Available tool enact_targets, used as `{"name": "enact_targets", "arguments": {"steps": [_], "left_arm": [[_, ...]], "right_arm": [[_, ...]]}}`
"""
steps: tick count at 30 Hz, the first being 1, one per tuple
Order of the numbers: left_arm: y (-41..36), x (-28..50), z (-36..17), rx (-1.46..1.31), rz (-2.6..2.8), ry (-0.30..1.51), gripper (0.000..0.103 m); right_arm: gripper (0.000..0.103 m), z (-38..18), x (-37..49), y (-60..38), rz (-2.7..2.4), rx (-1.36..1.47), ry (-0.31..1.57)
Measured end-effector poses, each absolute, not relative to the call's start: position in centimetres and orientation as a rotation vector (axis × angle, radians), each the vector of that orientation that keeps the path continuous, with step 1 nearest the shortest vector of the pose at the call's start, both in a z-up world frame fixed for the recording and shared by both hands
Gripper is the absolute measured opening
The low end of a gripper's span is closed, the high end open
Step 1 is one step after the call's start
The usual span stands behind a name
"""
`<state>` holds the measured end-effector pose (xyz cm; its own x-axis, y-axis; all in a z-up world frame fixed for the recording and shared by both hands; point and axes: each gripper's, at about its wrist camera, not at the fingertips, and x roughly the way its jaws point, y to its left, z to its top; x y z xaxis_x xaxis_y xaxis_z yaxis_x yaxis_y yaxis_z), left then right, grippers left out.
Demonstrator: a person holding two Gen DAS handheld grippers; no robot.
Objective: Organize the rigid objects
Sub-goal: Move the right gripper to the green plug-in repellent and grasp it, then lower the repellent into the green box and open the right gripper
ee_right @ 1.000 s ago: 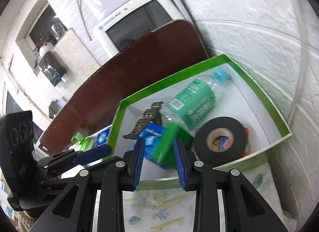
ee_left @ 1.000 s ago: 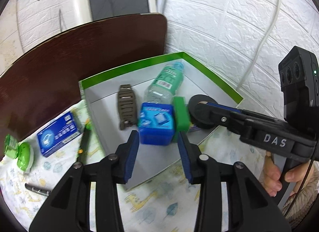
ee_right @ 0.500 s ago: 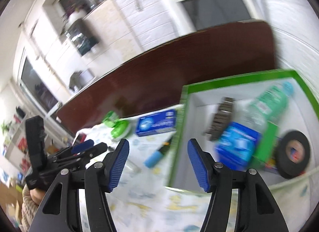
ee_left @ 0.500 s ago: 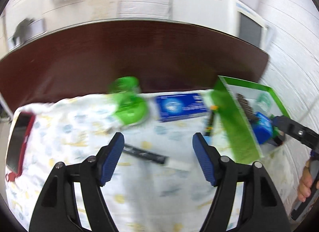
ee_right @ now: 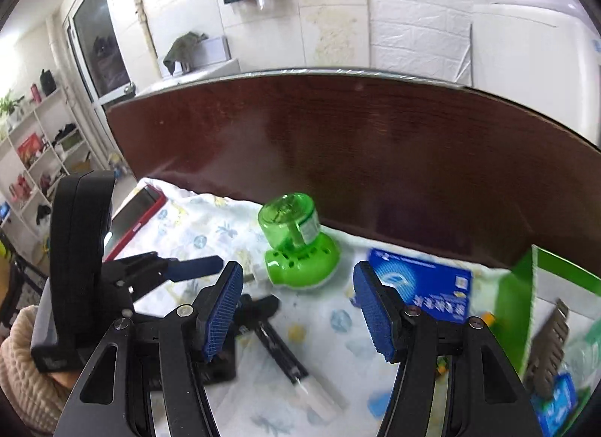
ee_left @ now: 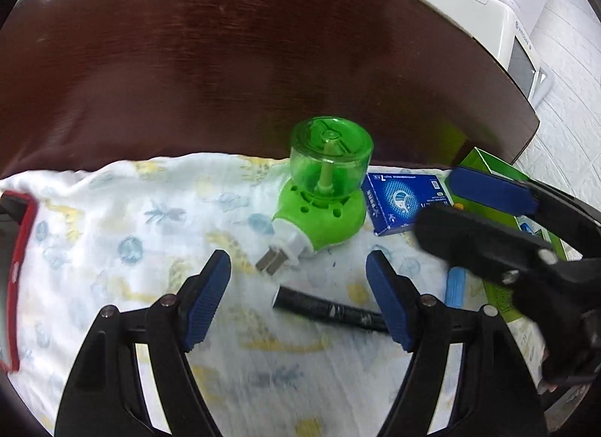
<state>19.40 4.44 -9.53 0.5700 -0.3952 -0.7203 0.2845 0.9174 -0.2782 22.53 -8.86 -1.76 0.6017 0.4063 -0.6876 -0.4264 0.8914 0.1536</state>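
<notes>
Lying on its side on the printed cotton cloth (ee_left: 112, 234): a glossy green plastic plug-in mosquito repeller (ee_left: 323, 189), translucent cylindrical bottle over a rounded vented base, white plug stub with two flat metal prongs pointing toward the left gripper (ee_left: 298, 298). It sits just ahead of the gap between the left jaws; those jaws are spread wide, nothing between them, ribbed blue pads facing in. Matte black pen (ee_left: 330, 310) lies crosswise, one end hidden behind the right-hand jaw. Blue cardboard box (ee_left: 407, 202), flat and rectangular, lies ahead and to the right of the jaws, just beside the repeller. Green-rimmed white box (ee_right: 541, 286) is further right, holding a ridged grey-brown strap (ee_right: 548, 350).

Right gripper (ee_right: 298, 309) jaws are also spread wide, holding nothing, the repeller just ahead of the gap. Both tools angle down over the cloth, close together. Dark polished wood table (ee_right: 375, 151) lies beyond.
</notes>
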Motion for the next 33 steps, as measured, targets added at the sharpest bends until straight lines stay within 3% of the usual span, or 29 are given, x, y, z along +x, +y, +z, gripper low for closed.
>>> {"name": "enact_targets", "arguments": {"steps": [4,9,11,12,20,33], "left_arm": [[4.5,21.4,-10.4,-0.188,-0.452,0.895,0.072],[5.0,22.5,-10.9,-0.272,-0.554,0.906,0.057],[4.9,22.6,-10.9,-0.269,-0.571,0.904,0.055],[4.7,22.6,-10.8,-0.261,-0.577,0.901,0.053],[3.6,21.7,-9.4,-0.214,-0.576,0.851,0.053],[-3.8,16.7,-1.6,-0.089,-0.643,0.708,0.053]], "right_arm": [[0.063,-2.9,24.9,-7.4,0.485,-0.030,0.812],[0.063,-4.1,27.1,-6.5,0.483,-0.029,0.824],[0.058,-4.6,27.8,-6.2,0.484,-0.033,0.821],[0.049,-4.8,28.0,-6.1,0.493,-0.032,0.824],[0.049,-4.0,27.3,-7.1,0.480,-0.015,0.780],[0.049,2.3,21.8,-14.0,0.418,0.032,0.612]]}}
